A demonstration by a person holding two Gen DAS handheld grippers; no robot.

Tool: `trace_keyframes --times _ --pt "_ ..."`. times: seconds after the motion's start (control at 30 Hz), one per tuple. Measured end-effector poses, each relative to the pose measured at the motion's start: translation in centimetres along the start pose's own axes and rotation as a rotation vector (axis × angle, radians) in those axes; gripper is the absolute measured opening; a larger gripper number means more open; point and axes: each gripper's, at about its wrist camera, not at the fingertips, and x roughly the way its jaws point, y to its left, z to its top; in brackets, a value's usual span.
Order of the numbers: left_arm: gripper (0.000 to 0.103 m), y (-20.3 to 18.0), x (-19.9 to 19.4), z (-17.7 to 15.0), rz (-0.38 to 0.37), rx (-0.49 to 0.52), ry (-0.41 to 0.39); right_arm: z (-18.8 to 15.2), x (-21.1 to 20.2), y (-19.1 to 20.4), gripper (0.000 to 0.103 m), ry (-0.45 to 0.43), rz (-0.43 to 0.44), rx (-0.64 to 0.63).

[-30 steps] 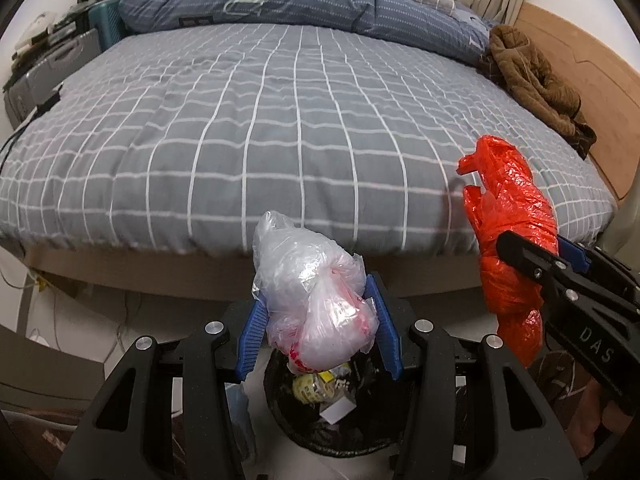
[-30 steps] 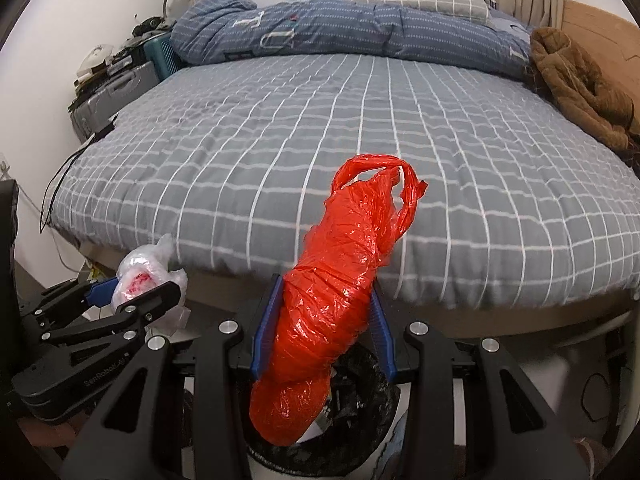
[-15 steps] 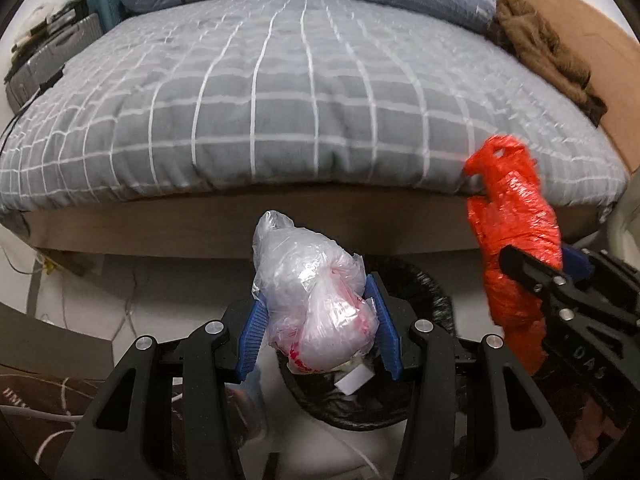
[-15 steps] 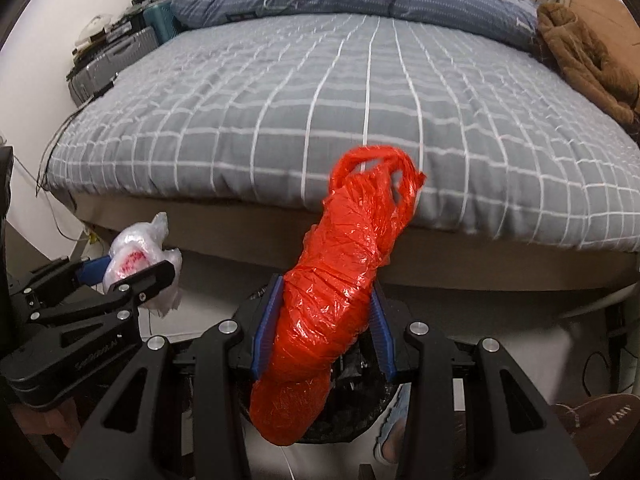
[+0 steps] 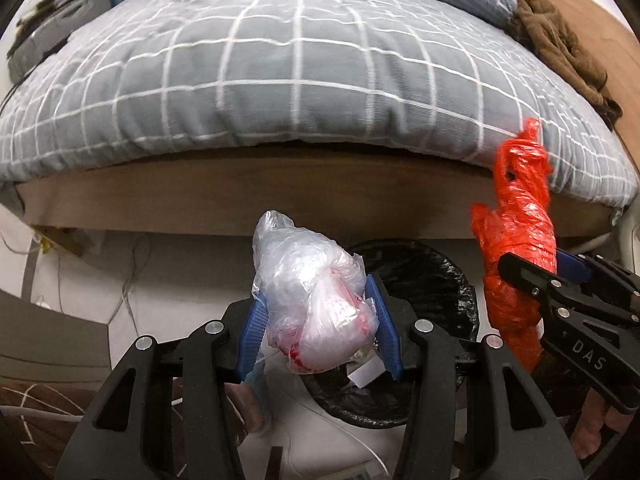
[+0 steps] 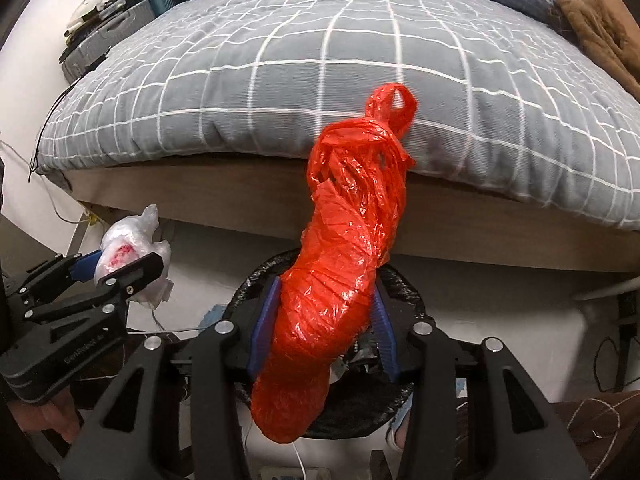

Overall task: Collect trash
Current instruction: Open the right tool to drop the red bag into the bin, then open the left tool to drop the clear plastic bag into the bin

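Note:
My left gripper [image 5: 318, 326] is shut on a clear plastic bag [image 5: 316, 296] with red and white trash inside. It hangs over the near left rim of a round bin with a black liner [image 5: 436, 276] on the floor. My right gripper [image 6: 322, 330] is shut on a long red plastic bag [image 6: 344, 264], held over the same bin [image 6: 400, 284]. The red bag also shows at the right of the left wrist view [image 5: 518, 260], and the clear bag at the left of the right wrist view [image 6: 128, 248]. Scraps of paper lie inside the bin.
A bed with a grey checked cover [image 5: 304, 64] and a wooden frame [image 5: 280, 196] stands just behind the bin. A brown garment [image 5: 560, 36] lies on its far right. Cables [image 5: 132, 276] run along the floor at the left. Cases and clutter [image 6: 108, 28] sit beside the bed.
Both grippers have dropped lower and tilted down toward the bin with their bags still held. The bin's rim now fills more of both views and the bed has risen in frame.

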Motion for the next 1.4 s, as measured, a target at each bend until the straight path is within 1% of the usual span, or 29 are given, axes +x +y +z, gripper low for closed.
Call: trace_keyframes --times 0.07,0.17,0.23,0.27,0.5,0.67,0.73,0.83,0.93,1.1,1.23,1.33,1.4 --pt "0.047 0.6 0.0 -0.1 -0.002 -0.012 0.002 0.1 0.0 0.2 0.048 -0.002 0.002 -0.001" --pt "0.047 0.7 -0.2 -0.1 -0.004 -0.010 0.000 0.1 0.0 0.4 0.053 -0.005 0.000 -0.004" --pt "0.047 0.3 -0.2 0.0 -0.008 -0.008 0.000 0.0 -0.1 0.4 0.062 -0.013 -0.008 -0.004" --pt "0.047 0.1 -0.2 0.0 -0.011 -0.004 0.000 0.1 -0.1 0.3 0.063 -0.016 -0.011 -0.003" --pt "0.047 -2.2 0.3 0.3 -0.041 0.038 0.002 -0.4 -0.8 -2.3 0.078 -0.034 -0.048 0.027" --pt "0.047 -4.9 1.0 0.7 -0.072 0.083 0.007 -0.7 -0.9 -4.9 0.081 -0.034 -0.084 0.056" --pt "0.047 -6.0 1.2 0.9 -0.081 0.098 0.008 -1.0 -1.2 -5.7 0.086 -0.045 -0.100 0.068" --pt "0.047 -7.5 1.3 0.9 -0.094 0.119 0.008 -1.2 -2.0 -7.2 0.091 -0.072 -0.131 0.087" --pt "0.047 -9.0 1.5 1.0 -0.103 0.137 0.009 -1.4 -2.7 -8.7 0.095 -0.093 -0.155 0.108" --pt "0.047 -11.3 1.6 1.2 -0.108 0.157 0.005 -1.6 -3.7 -10.7 0.095 -0.110 -0.189 0.138" --pt "0.049 -12.1 1.8 1.1 -0.107 0.168 0.004 -1.8 -3.9 -11.2 0.095 -0.109 -0.193 0.146" --pt "0.051 -11.9 2.0 0.9 -0.096 0.171 0.004 -1.6 -4.2 -11.0 0.095 -0.116 -0.193 0.144" --pt "0.057 -11.5 1.8 0.7 -0.089 0.171 0.002 -1.5 -4.3 -11.0 0.095 -0.118 -0.190 0.143"
